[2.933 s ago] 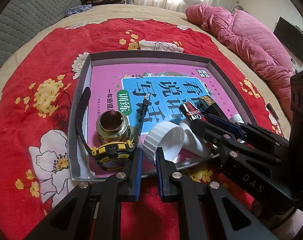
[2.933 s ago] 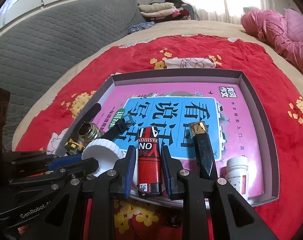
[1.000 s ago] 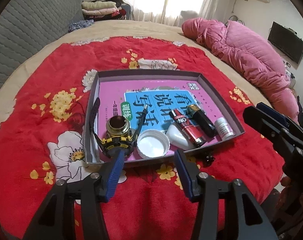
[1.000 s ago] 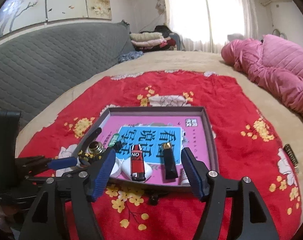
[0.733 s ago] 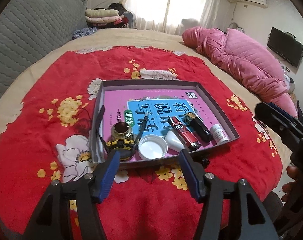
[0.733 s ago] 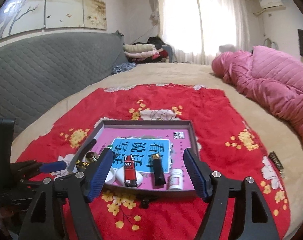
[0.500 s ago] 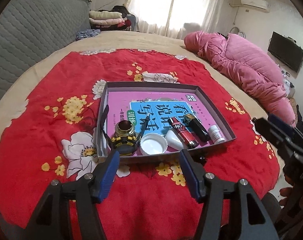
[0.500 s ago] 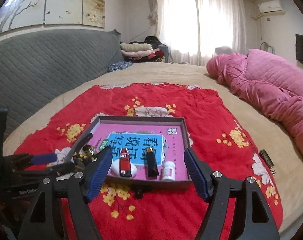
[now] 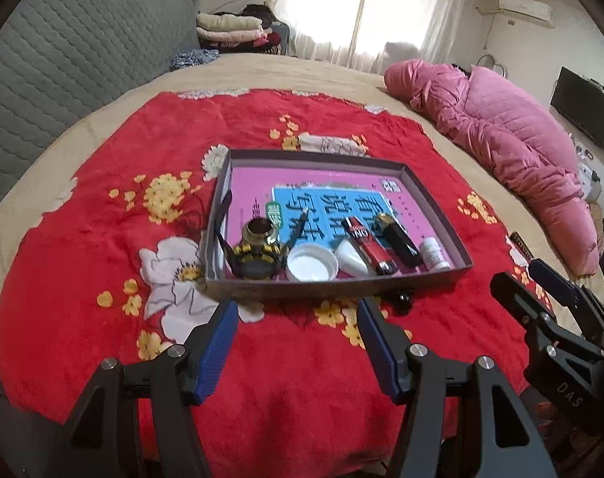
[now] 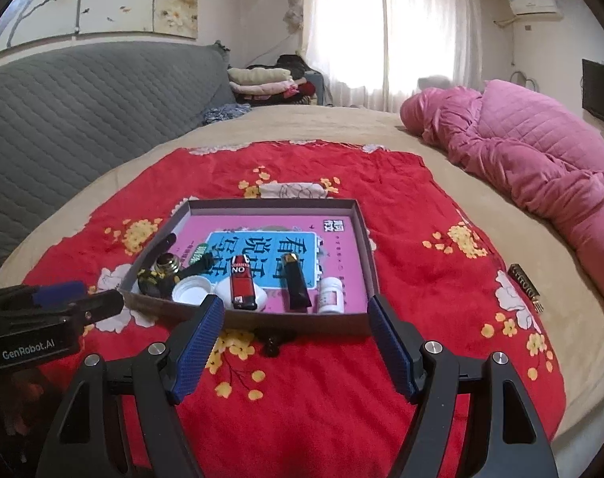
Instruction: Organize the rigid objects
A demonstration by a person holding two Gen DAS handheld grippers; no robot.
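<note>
Both my tongs hang over the red blanket [image 9: 83, 271], short of the tray [image 9: 333, 285], and neither one touches anything. My left tongs [image 9: 296, 318] stand wide, blue pads spread, nothing but blanket between them. My right tongs [image 10: 296, 314] stand wide too, and through their gap I see the near wall of the tray, yet the pads are clear of it.

The tray sits in the middle of the blanket with a pink and blue book [image 9: 325, 199] flat on its floor. Along its near edge the small things lie in a row. From the left view: a yellow and black watch [image 9: 258, 259] with a brass ring [image 9: 260, 231] just behind it, then a white cap [image 9: 311, 267] lying open side up, a white lump [image 9: 351, 257] touching the red lighter [image 9: 369, 245], a black lighter [image 9: 397, 235] just beside that, and a white pill bottle [image 9: 433, 253] nearest the right wall. The two lighters lie roughly parallel, pointing away from me.

Outside the tray, a small black thing [image 10: 272, 344] lies on the blanket right against the near wall; I cannot tell what it is. Far off to the right, a comb [image 10: 524, 285] lies at the blanket's edge.
</note>
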